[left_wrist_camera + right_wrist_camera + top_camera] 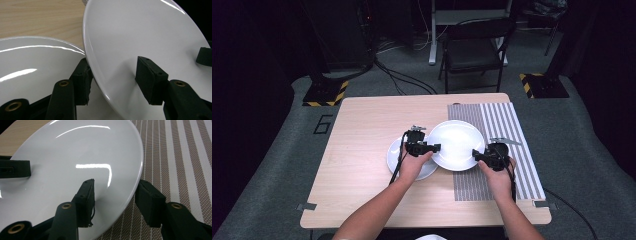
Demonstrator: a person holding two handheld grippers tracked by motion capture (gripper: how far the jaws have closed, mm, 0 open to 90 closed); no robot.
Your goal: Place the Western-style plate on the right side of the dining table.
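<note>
Jaws of both grippers clamped on white plate (457, 144) rim, wooden table (362, 130), striped mat (507, 130), dark room

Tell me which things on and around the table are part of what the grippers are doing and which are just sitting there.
In use:
- upper plate, its rim between the jaws of the left gripper and the right gripper
- lower plate, partly under the upper plate
- striped mat, under the upper plate's right side

Lying about:
- folding chair behind the table
- floor cables
</note>
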